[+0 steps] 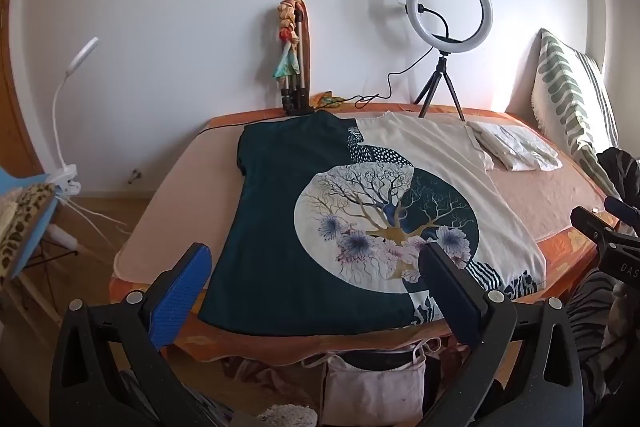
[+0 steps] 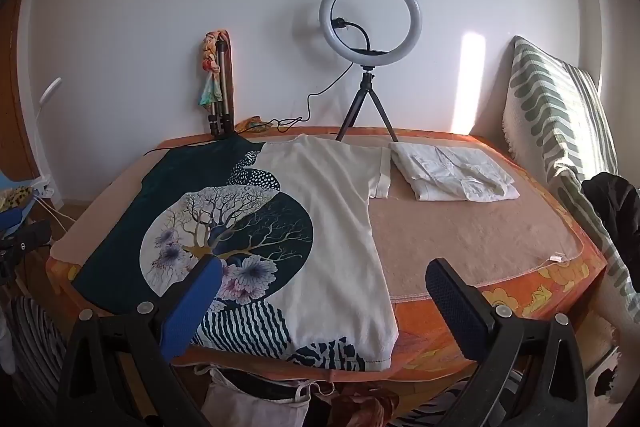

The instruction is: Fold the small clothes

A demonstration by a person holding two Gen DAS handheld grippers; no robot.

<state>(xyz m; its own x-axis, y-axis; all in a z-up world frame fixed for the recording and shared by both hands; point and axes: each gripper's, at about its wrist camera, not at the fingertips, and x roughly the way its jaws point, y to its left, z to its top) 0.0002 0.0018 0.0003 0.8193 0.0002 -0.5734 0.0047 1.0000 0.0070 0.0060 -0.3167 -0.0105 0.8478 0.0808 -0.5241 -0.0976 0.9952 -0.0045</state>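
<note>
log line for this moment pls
stage: pre-fold | t-shirt: flat, unfolded on bed | folded white garment: beside it | left gripper: open, empty | right gripper: open, empty

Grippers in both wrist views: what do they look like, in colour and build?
The left gripper and right gripper match: black plastic frames with triangular cutouts and silver rivets, and textured blue pads on the fingers. The other gripper's black body, at the left view's edge, bears white letters, cut off.
</note>
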